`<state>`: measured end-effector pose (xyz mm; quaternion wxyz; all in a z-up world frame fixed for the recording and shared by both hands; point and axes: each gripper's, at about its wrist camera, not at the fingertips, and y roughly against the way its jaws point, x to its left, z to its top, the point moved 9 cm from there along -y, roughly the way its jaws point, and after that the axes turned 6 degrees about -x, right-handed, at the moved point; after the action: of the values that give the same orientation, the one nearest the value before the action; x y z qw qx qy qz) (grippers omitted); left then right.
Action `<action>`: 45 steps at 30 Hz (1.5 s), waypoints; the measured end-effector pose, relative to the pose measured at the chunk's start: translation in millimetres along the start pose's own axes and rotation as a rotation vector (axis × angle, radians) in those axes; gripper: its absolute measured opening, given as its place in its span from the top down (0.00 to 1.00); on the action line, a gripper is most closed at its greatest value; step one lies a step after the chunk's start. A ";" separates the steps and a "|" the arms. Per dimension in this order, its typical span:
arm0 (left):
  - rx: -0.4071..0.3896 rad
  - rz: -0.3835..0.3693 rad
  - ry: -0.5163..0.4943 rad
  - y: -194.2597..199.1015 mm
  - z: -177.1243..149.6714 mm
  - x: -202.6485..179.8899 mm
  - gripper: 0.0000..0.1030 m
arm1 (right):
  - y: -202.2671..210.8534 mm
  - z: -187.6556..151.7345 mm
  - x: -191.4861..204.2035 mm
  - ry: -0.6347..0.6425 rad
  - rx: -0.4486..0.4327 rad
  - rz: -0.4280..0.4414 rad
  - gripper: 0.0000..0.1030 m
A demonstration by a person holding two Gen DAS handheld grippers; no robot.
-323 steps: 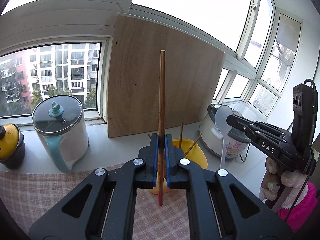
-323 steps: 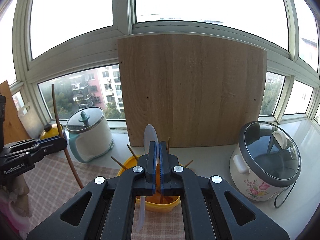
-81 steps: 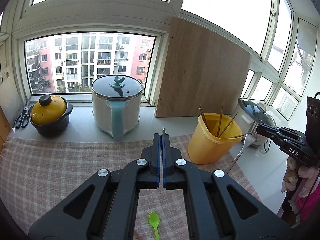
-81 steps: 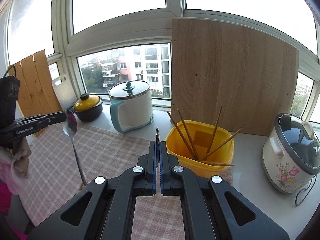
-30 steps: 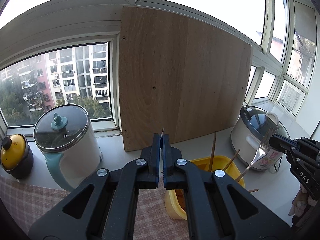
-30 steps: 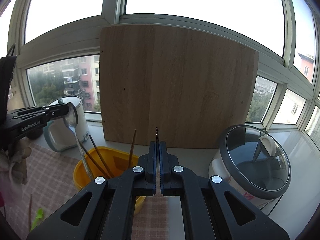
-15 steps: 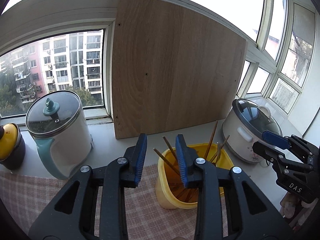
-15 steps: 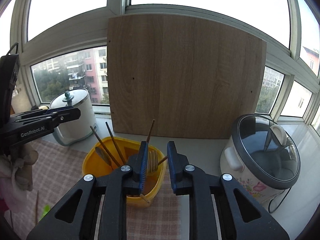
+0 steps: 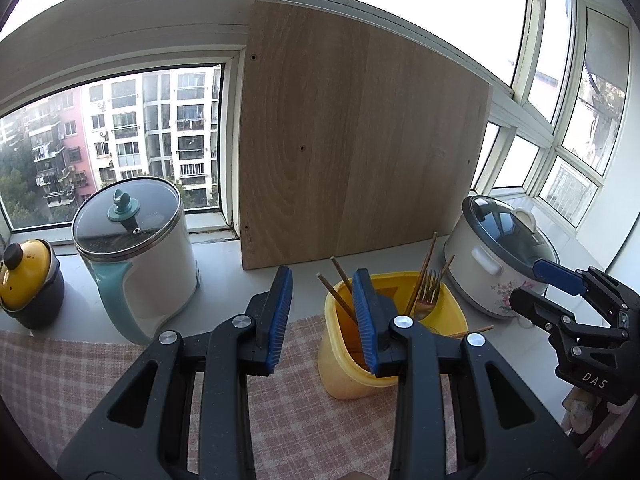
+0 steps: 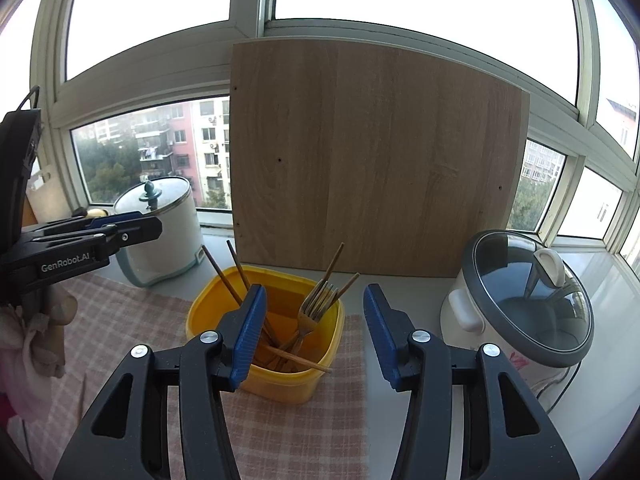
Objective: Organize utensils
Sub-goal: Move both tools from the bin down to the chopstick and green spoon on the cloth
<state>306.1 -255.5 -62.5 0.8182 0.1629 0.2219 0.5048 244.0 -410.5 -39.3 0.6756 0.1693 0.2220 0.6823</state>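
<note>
The yellow tub [image 10: 280,376] sits on the checked cloth [image 10: 280,432] with its load already in: a fork [image 10: 316,304] standing tines up toward the tub's two o'clock side and several chopsticks [image 10: 236,268] leaning out between ten and two o'clock, with one more lying across the bottom. In the left view the same tub [image 9: 352,376] shows a fork [image 9: 430,284] and sticks fanned above the rim; a spoon may lie among them, but I cannot make it out. Judging from this, the latest pieces are delivered and this stretch of the sorting is done; whether other utensils wait elsewhere on the cloth cannot be told, since neither view shows any outside the tub. The right gripper [image 10: 315,332] hangs just above the tub, jaws well apart after having just been widening, with nothing between the pads: the fork shows in the gap but stands free in the tub, untouched. The left gripper [image 9: 322,320] is parted less far, also after a recent opening, and is likewise empty; its right pad overlaps the tub's rim in the picture, at about nine o'clock of the tub, though contact cannot be judged. Each gripper shows at the edge of the other's view, at three o'clock [image 9: 540,292] and at nine o'clock [image 10: 140,228], both bare.
</note>
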 end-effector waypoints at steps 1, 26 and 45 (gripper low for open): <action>0.002 -0.001 0.000 3.1 -1.4 1.0 0.70 | 1.9 -0.2 1.1 0.002 -0.003 -0.001 0.41; 0.115 0.123 0.005 103.0 -81.2 116.9 0.60 | 34.8 -29.8 61.8 -0.008 0.027 0.150 0.24; 0.381 0.153 0.151 110.5 -227.8 163.7 0.60 | 2.6 -109.4 170.8 0.021 0.302 0.395 0.24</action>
<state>166.8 -50.4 -234.1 0.7132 0.2926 0.3607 0.5250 178.6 -248.2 -142.0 0.4940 0.3013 0.2910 0.7619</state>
